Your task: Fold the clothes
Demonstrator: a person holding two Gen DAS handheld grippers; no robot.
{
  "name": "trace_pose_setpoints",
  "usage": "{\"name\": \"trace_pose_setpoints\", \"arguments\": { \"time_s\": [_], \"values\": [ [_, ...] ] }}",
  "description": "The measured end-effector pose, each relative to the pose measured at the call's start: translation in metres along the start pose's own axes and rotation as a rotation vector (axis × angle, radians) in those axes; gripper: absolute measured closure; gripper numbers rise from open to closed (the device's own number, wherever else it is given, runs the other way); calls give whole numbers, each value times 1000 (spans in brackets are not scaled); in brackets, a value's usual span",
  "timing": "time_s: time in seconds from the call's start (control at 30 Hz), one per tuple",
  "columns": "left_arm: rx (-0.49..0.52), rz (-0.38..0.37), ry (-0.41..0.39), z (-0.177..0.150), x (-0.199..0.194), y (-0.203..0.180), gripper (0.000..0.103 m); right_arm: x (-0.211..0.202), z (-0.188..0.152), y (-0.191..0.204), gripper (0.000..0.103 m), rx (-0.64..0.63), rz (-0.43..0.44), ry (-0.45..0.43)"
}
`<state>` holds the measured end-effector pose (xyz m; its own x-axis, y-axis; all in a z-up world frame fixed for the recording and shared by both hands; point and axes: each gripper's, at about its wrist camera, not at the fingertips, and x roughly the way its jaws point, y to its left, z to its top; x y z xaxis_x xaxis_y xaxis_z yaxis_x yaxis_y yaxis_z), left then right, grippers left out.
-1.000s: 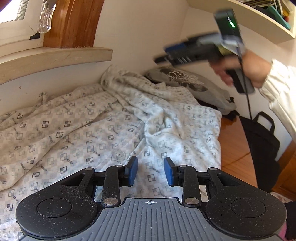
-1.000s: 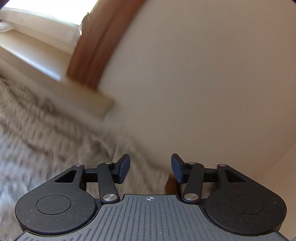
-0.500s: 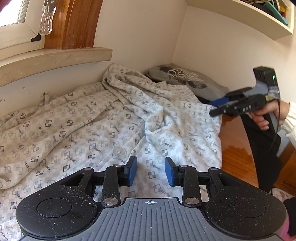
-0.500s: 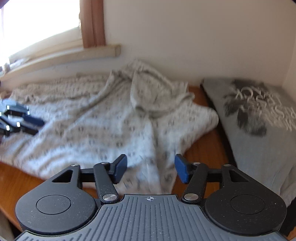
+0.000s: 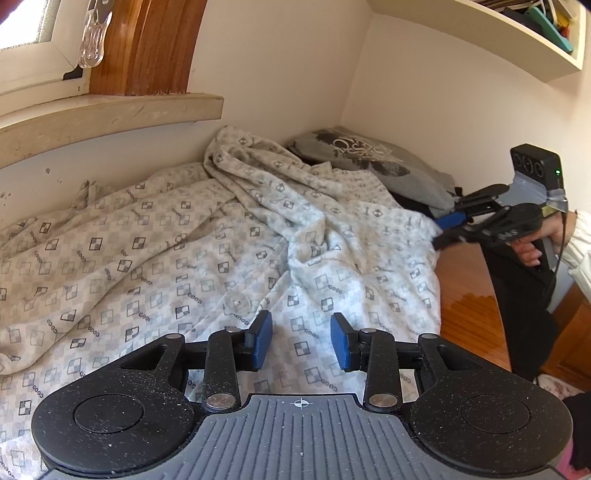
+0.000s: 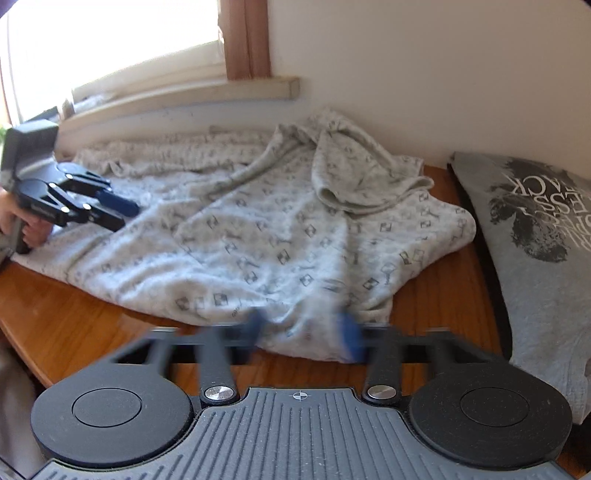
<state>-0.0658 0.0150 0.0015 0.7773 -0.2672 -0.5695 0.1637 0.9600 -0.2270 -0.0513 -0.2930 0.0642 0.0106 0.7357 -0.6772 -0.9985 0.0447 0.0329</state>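
A white garment with a grey square print (image 5: pixel 221 251) lies crumpled across a wooden table (image 5: pixel 465 295). My left gripper (image 5: pixel 301 345) hovers open just above its near part, with nothing between the blue pads. In the right wrist view the garment (image 6: pixel 258 240) reaches to my right gripper (image 6: pixel 303 332). Its blurred fingers stand open on either side of the cloth's near edge. The left wrist view shows the right gripper (image 5: pixel 443 232) at the garment's right edge, held by a hand. The left gripper (image 6: pixel 123 218) shows at the garment's far left.
A folded grey T-shirt with a dark print (image 6: pixel 535 240) lies beside the garment, near the wall corner (image 5: pixel 369 155). A window sill (image 5: pixel 110 114) runs along the wall behind. A shelf (image 5: pixel 498 33) hangs above. A black bag (image 5: pixel 524 302) stands past the table's edge.
The right gripper has swung down from high in the air to the garment's right edge, and its fingers now straddle the cloth. The left gripper has stayed put, still open.
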Motion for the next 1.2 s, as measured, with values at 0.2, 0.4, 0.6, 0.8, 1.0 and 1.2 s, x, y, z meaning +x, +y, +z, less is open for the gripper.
{"name": "trace_pose_setpoints", "arguments": {
  "time_s": [0.2,0.4,0.6,0.8,1.0,1.2],
  "values": [
    [0,-3,-2,-1,-1,0,64,-24,24,-7,98,22,-136,-192],
    [4,-4,-1,-2,-1,0,63,0,23,-20,95,80,-288,-46],
    [10,4,0,-2,-1,-1,63,-21,0,-25,87,181,-271,-142],
    [4,6,-1,-2,0,0,63,-14,-14,20,81,120,-112,-187],
    [0,3,-1,-2,0,0,63,-16,-29,23,69,85,-152,-178],
    [12,9,1,-2,0,-2,61,-28,-40,15,62,39,-215,-141]
  ]
}}
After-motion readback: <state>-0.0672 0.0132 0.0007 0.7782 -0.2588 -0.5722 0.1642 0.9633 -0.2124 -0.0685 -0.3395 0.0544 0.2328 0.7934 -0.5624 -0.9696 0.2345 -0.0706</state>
